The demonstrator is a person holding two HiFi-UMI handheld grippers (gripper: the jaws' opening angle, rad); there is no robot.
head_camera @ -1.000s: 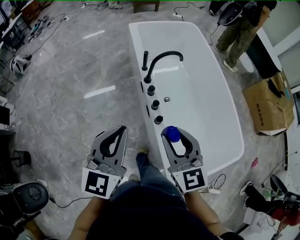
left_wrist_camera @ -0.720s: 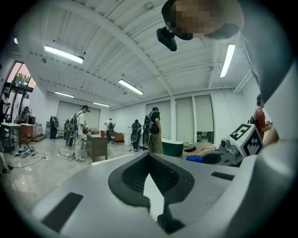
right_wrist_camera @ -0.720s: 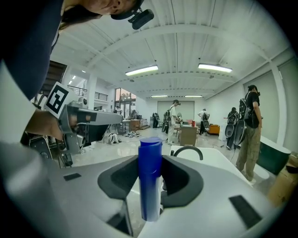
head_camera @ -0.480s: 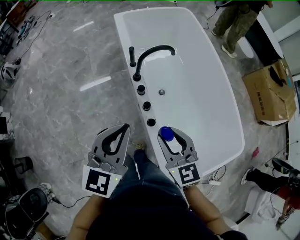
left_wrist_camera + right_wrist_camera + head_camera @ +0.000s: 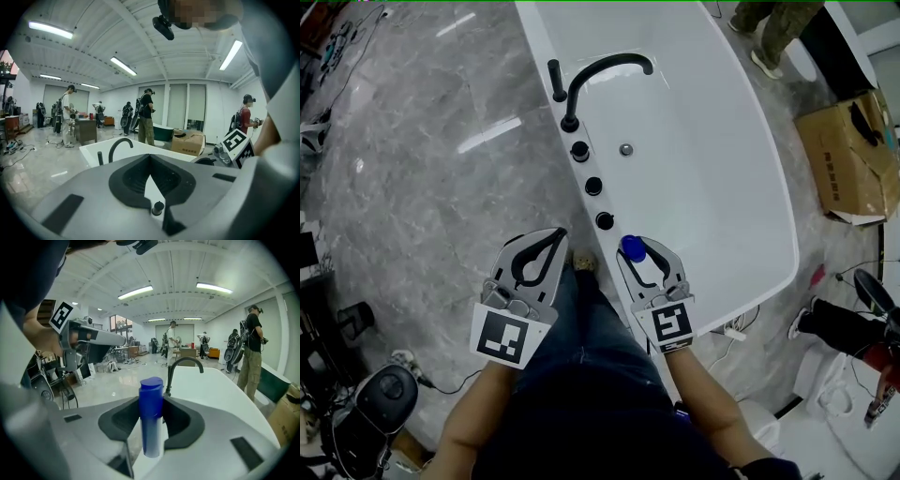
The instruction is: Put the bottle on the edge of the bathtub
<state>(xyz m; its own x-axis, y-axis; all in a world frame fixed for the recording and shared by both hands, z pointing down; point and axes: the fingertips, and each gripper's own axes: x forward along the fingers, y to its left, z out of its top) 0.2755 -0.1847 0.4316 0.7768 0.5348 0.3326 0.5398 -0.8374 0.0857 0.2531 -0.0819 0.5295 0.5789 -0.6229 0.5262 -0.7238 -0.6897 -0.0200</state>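
Right claw (image 5: pixel 642 251) gripping blue-capped bottle (image 5: pixel 151 418) upright between pads, hovering by bathtub rim (image 5: pixel 587 169), near closest knob (image 5: pixel 604 221). Left claw (image 5: pixel 551 236) pinched together, carrying nothing. Advice: lowering straight onto flat rim stretch clear of knobs, seating base fully before releasing, avoiding tipping into tub.

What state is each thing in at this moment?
Bottle: upright, blue cap on, clamped between the right jaws.
Right gripper: shut on the bottle.
Left gripper: jaws together, empty.
Bathtub: no water visible inside.
Faucet: not running.
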